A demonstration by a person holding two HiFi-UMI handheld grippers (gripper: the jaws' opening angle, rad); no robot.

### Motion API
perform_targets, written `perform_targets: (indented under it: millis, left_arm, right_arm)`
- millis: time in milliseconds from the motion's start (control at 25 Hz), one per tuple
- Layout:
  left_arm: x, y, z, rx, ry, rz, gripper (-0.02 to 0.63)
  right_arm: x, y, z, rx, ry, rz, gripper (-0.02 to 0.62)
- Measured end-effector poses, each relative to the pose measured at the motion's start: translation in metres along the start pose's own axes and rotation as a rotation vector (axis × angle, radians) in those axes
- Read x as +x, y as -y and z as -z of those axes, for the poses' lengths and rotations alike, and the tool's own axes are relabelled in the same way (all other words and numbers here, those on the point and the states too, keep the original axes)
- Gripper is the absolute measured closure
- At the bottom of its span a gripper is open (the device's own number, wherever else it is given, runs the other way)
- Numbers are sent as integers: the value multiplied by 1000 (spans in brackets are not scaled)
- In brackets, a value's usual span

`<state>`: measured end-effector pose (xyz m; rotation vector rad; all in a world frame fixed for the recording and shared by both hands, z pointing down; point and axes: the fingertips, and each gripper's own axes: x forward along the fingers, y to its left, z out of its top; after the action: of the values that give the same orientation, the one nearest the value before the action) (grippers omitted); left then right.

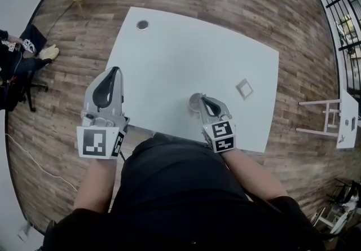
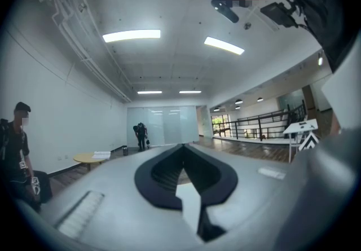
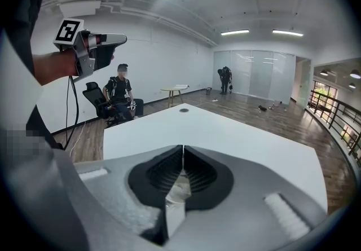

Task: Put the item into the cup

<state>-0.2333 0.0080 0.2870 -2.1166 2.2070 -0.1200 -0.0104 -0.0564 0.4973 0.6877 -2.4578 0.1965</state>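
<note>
The item (image 1: 243,88), a small flat square with a grey border and pale centre, lies on the smooth white table (image 1: 169,58), near the round grey-rimmed cup (image 1: 193,99) to its left. The right gripper (image 1: 202,97) (image 3: 181,148), ribbed black jaws clenched together, reaches the cup. The left gripper (image 1: 115,69) (image 2: 181,145), likewise clenched, hangs beside the table's left edge.

- The cup (image 1: 193,101) is mostly hidden behind the right gripper (image 1: 203,98).
- The small square thing (image 1: 243,88) on the table (image 1: 169,58) is too small to identify.
- A seated person (image 1: 16,55) is cut off by the head view's left edge.
</note>
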Motion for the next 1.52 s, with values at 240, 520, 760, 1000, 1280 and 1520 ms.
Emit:
perform_targets:
  millis: [240, 520, 760, 1000, 1280, 1520]
  left_arm:
    - [2, 0, 1, -9, 1, 6, 604]
    - [7, 7, 1, -10, 3, 24, 604]
    - [12, 11, 3, -13, 1, 54, 604]
    - [24, 20, 2, -7, 4, 103, 604]
    - [44, 25, -1, -3, 20, 152, 604]
    - [58, 36, -6, 3, 39, 207, 604]
  right_arm:
    - [2, 0, 7, 20, -17, 1, 583]
    - [-3, 1, 11, 34, -24, -3, 517]
    - [-5, 4, 11, 48, -13, 20, 517]
    - [-11, 12, 4, 41, 30, 55, 517]
    - [-28, 64, -17, 67, 113, 195, 517]
    - [-65, 118, -40, 82, 206, 362, 531]
